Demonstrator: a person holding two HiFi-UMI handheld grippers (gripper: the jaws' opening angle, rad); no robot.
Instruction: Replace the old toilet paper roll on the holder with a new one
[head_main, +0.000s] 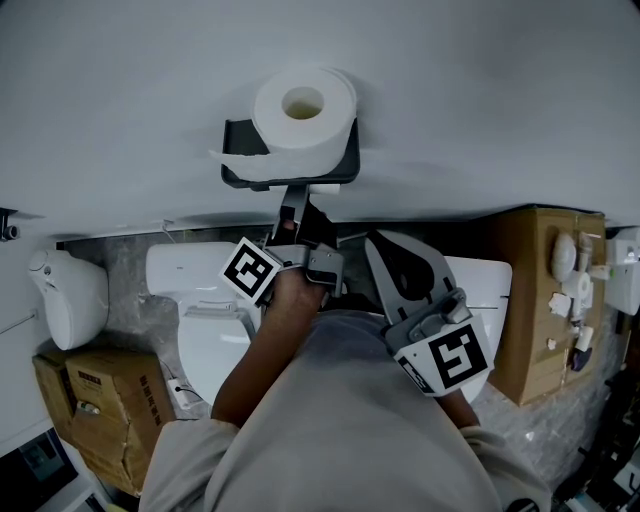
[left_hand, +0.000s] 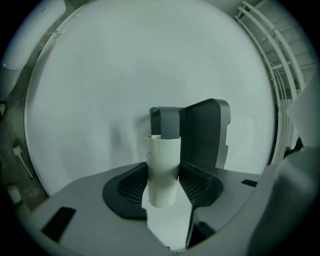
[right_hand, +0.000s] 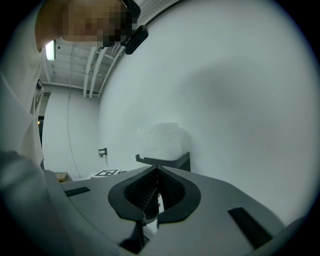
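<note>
Left tongs (head_main: 293, 208) pinch the upright cardboard tube (left_hand: 162, 172), holder (head_main: 238, 140) at their 12 o'clock, pressed-together right tongs (right_hand: 151, 192) sit farther off.

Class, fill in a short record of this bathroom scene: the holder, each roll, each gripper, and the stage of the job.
holder: dark wall-mounted holder with a shelf top
new roll: full toilet paper roll sits on the shelf, with a loose sheet trailing to the left
old roll: empty cardboard tube just in front of the holder's lower part
left gripper: left gripper reaches under the shelf, closed on the tube
right gripper: right gripper shut, empty, held back from the holder
stage: tube gripped; full roll not yet mounted
</note>
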